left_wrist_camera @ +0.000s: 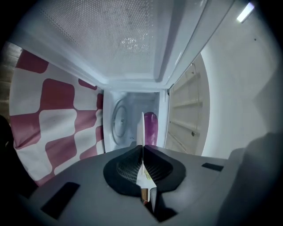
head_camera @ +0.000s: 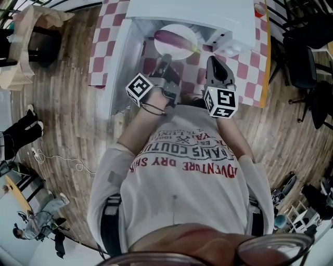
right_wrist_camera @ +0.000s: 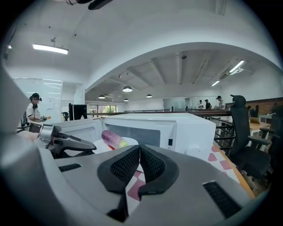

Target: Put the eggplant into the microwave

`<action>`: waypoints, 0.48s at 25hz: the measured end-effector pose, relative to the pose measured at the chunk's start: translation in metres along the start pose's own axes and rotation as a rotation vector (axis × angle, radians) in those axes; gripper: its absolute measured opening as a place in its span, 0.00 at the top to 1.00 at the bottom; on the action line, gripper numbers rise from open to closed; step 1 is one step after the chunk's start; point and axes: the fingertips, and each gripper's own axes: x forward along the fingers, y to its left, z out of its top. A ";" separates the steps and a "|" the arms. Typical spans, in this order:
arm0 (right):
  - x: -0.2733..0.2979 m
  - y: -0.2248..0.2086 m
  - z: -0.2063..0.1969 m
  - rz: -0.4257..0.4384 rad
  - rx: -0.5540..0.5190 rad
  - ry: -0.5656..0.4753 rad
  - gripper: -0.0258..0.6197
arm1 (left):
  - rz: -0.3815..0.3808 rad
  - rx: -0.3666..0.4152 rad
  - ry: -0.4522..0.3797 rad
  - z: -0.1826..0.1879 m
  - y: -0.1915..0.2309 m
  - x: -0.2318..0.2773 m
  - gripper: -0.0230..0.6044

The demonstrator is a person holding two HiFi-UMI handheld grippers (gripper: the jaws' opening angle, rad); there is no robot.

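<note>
A purple eggplant (head_camera: 174, 39) lies on a round white plate (head_camera: 183, 29) in front of the white microwave (head_camera: 208, 13), whose door (head_camera: 120, 67) hangs open at the left. My left gripper (head_camera: 166, 60) is shut on the plate's near rim. In the left gripper view the plate (left_wrist_camera: 142, 128) shows edge-on between the left gripper's (left_wrist_camera: 142, 148) pads, with the eggplant (left_wrist_camera: 151, 127) beside it and the microwave's round turntable (left_wrist_camera: 118, 121) behind. My right gripper (head_camera: 213, 61) is to the right, shut with nothing in it. The right gripper view shows the right gripper (right_wrist_camera: 139, 148) shut, the eggplant (right_wrist_camera: 112, 138) and the microwave (right_wrist_camera: 177, 128).
A red and white chequered cloth (head_camera: 101, 47) covers the table. Black office chairs (head_camera: 304, 67) stand at the right on the wooden floor (head_camera: 62, 119). A person (head_camera: 21, 130) stands at the left, and others are far off in the room (right_wrist_camera: 34, 110).
</note>
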 end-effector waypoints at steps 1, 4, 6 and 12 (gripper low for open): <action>0.004 -0.001 -0.004 -0.001 -0.005 0.011 0.92 | 0.004 -0.004 0.005 0.000 0.003 0.003 0.91; 0.014 -0.004 -0.016 -0.002 -0.011 0.040 0.92 | 0.021 -0.004 0.011 0.003 0.014 0.013 0.91; 0.022 -0.007 -0.023 0.000 -0.019 0.055 0.92 | 0.034 0.002 0.007 0.004 0.020 0.018 0.91; 0.042 -0.012 -0.033 0.019 -0.020 0.073 0.92 | 0.050 -0.003 -0.022 0.008 0.035 0.030 0.91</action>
